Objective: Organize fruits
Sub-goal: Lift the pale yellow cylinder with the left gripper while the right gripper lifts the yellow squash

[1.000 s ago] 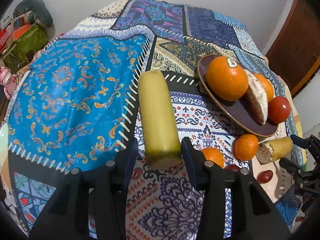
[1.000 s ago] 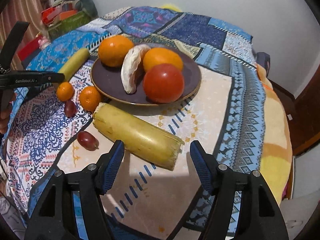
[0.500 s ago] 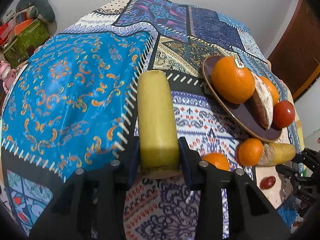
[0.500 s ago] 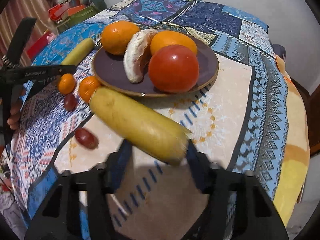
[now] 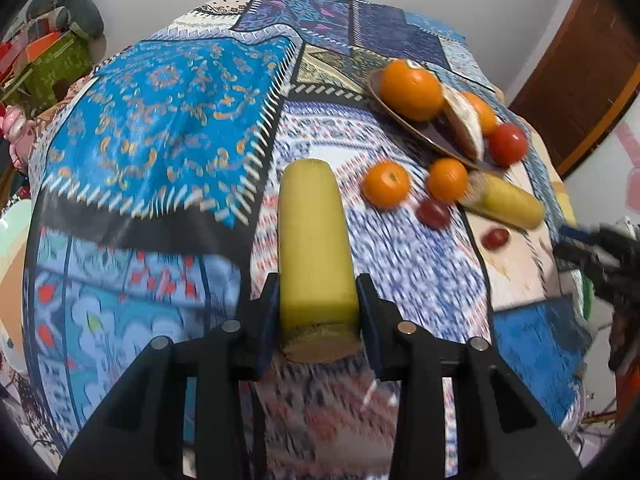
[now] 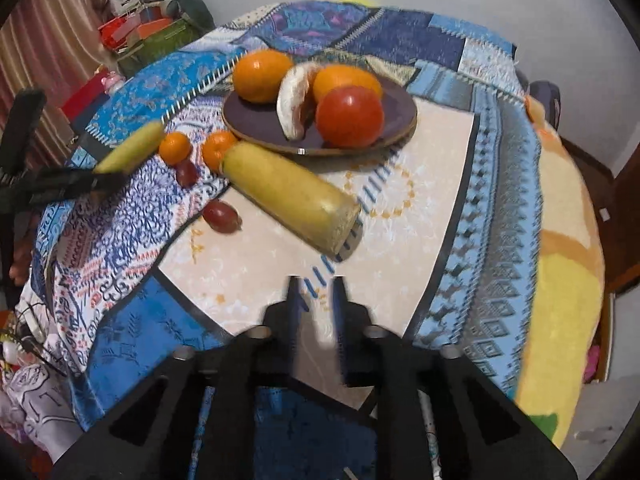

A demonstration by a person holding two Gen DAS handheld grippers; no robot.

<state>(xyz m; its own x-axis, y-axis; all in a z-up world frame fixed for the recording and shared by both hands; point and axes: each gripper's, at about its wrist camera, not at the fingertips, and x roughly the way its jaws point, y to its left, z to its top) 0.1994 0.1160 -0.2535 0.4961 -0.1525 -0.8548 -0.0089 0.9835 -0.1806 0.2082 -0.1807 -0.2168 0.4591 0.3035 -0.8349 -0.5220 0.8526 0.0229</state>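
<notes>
The L gripper [image 5: 317, 284] is clamped on the near end of the held yellow piece [image 5: 312, 232]; its jaws have just been closing on it. The piece is held by its cut end, prob. so the far end can be put down first. To its right, two small oranges [image 5: 386, 185] & two red grapes [image 5: 433, 213] are left loose on the cloth [image 5: 160, 120]. The plate [image 6: 256, 120] is already filled w/ a big orange [image 6: 262, 76], a peeled wedge [image 6: 294, 106] & a tomato [image 6: 350, 117]. The other yellow piece [image 6: 292, 196] is lying beside the plate, ahead of the R gripper [image 6: 316, 284]. Its jaws, just closed & then opened a bit, are kept a small gap apart, w/ nothing between.
</notes>
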